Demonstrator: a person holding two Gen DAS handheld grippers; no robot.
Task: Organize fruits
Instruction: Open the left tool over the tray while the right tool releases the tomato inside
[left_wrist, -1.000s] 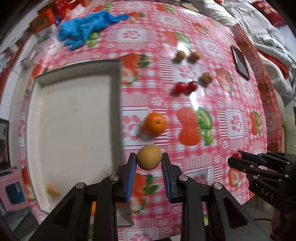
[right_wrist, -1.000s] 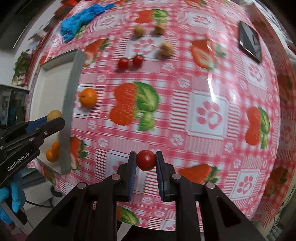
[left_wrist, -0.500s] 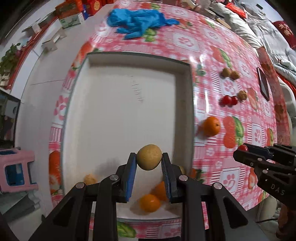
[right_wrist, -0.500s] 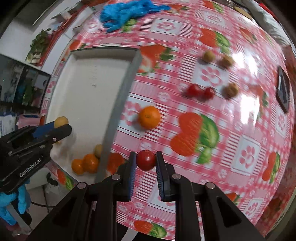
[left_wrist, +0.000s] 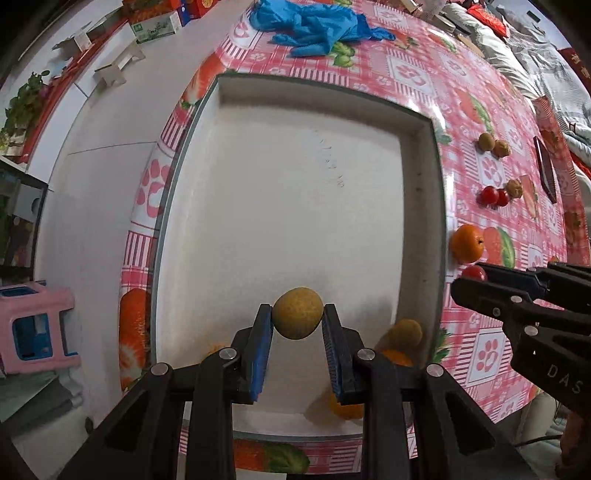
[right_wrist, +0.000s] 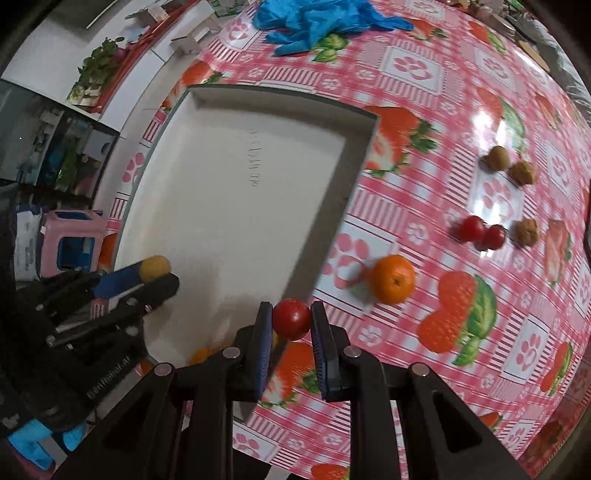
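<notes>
Step in hand, by my reading: carrying two fruits to the white tray (left_wrist: 288, 206) for deposit.

Nearest, the left gripper (left_wrist: 297, 328) had its jaws pinching a yellow-brown round fruit (left_wrist: 297, 313), held above the tray's near end. The right gripper (right_wrist: 291, 330) had its jaws pinched on a small red tomato (right_wrist: 291, 318), over the tray's right wall (right_wrist: 325, 229), not yet clearly inside.

Next move, judged: the left needs only to lower and let its jaws part; the right must cross the wall first. Fruit already in the near corner leaves little room, so a drop could knock them about.

Left view alone showed the tray's near corner: a second yellow-brown fruit (left_wrist: 404, 333) and oranges (left_wrist: 347, 406) partly hidden behind the fingers. Right view showed only a sliver of orange there.

Farther out on the bench (right_wrist: 417, 70), right view gave the clearer count of what remained: one orange (right_wrist: 393, 279) just outside the tray, two tomatoes (right_wrist: 482, 232), three brownish fruits (right_wrist: 511, 168). Farthest, blue gloves (right_wrist: 325, 18).
</notes>
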